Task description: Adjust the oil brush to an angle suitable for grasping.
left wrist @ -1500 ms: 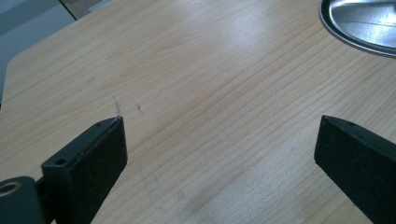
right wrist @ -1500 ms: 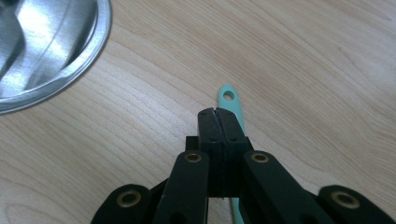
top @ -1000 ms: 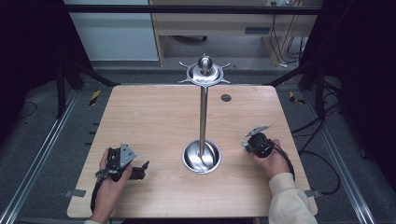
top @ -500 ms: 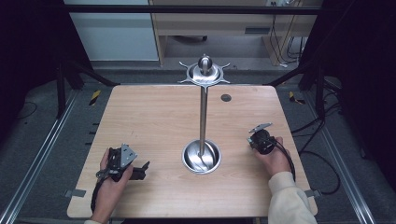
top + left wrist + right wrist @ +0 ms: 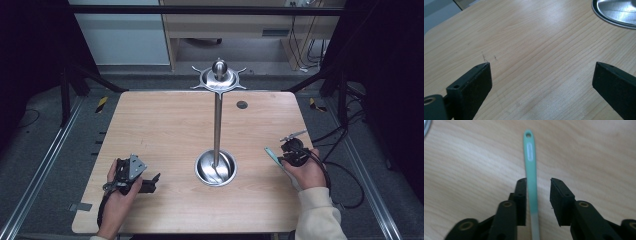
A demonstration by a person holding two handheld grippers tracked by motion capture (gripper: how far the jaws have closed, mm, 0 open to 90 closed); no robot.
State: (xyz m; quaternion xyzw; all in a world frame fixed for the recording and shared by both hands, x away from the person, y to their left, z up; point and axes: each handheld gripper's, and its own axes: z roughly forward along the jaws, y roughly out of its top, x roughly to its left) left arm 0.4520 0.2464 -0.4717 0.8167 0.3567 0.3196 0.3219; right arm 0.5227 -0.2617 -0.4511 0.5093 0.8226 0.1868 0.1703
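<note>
Two hand-held grippers rest over a wooden table [image 5: 165, 125], with a tall steel stand [image 5: 216, 125] rising from a round dish-shaped base near the table's front middle; that stand serves as the landmark. To the right of the stand's base, the right gripper [image 5: 537, 195] sits above a slim green handle [image 5: 531, 170], perhaps a toothbrush or small utensil, lying flat on the wood with its holed end pointing away; its jaws have just been opening and now stand parted, the handle running between them close against one pad, the other pad clear, so nothing is clamped. Well to the left of the base, the left gripper [image 5: 135, 175] lies low on the table, jaws spread wide around bare wood. Judged from this, the green handle has just been let go, or is being re-gripped; the next move likely calls for centring the jaws on it and closing firmly.
</note>
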